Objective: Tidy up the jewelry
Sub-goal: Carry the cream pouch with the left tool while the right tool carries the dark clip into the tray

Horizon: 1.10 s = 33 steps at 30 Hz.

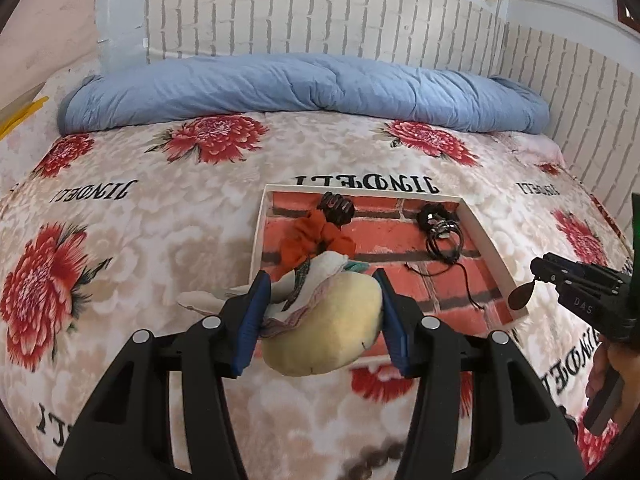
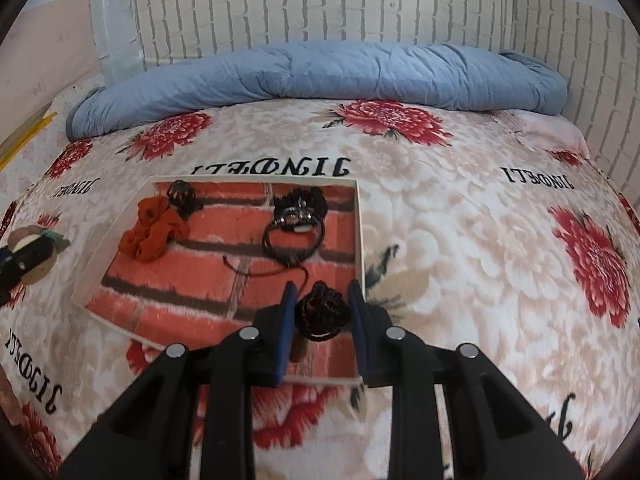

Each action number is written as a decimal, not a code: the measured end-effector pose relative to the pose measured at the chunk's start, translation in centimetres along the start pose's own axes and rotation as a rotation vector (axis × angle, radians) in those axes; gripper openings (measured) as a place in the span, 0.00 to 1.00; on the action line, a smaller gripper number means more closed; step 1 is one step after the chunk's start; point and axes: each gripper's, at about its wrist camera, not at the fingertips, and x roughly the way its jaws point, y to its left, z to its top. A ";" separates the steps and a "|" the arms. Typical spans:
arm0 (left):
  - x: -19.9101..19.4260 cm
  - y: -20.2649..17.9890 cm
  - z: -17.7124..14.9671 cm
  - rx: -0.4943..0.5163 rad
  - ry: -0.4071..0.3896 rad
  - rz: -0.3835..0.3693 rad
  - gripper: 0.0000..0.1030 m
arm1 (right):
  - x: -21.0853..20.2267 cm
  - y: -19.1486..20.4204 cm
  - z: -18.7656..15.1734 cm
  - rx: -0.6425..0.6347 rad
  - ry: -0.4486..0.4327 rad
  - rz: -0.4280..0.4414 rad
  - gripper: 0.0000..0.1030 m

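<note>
My left gripper (image 1: 320, 280) is shut on a soft cream fabric bundle (image 1: 332, 328) with white patterned cloth, held above the near left corner of the tray. The tray (image 1: 486, 240) is a shallow white box with a red brick-print floor. An orange scrunchie (image 1: 308, 240), a black claw clip (image 1: 338, 208) and black cord bracelets (image 1: 442, 232) lie inside it. My right gripper (image 2: 322, 286) is shut on a dark brown braided piece (image 2: 320, 312) above the tray's near right part (image 2: 360, 232). In the left wrist view the right gripper (image 1: 536, 274) shows a brown oval bit at its tip.
The tray rests on a bed with a floral blanket (image 2: 460, 240). A rolled blue duvet (image 1: 304, 88) lies along the far side against a brick-pattern wall (image 1: 320, 12). A clear plastic container (image 1: 120, 20) stands at the back left. A person's hand (image 1: 600, 368) grips the right tool.
</note>
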 end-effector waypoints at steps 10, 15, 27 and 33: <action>6.9 -0.4 1.5 0.001 0.050 -0.007 0.50 | 5.8 1.1 1.6 -0.020 0.032 -0.011 0.25; 8.9 -0.4 1.9 -0.003 0.061 -0.017 0.50 | 7.8 1.1 1.9 -0.026 0.031 -0.025 0.25; 11.8 -0.8 2.9 0.017 0.083 -0.027 0.52 | 10.8 1.0 2.7 -0.028 0.073 -0.033 0.25; 13.1 -0.9 3.0 0.018 0.101 -0.025 0.55 | 12.0 1.2 2.7 -0.021 0.092 -0.022 0.26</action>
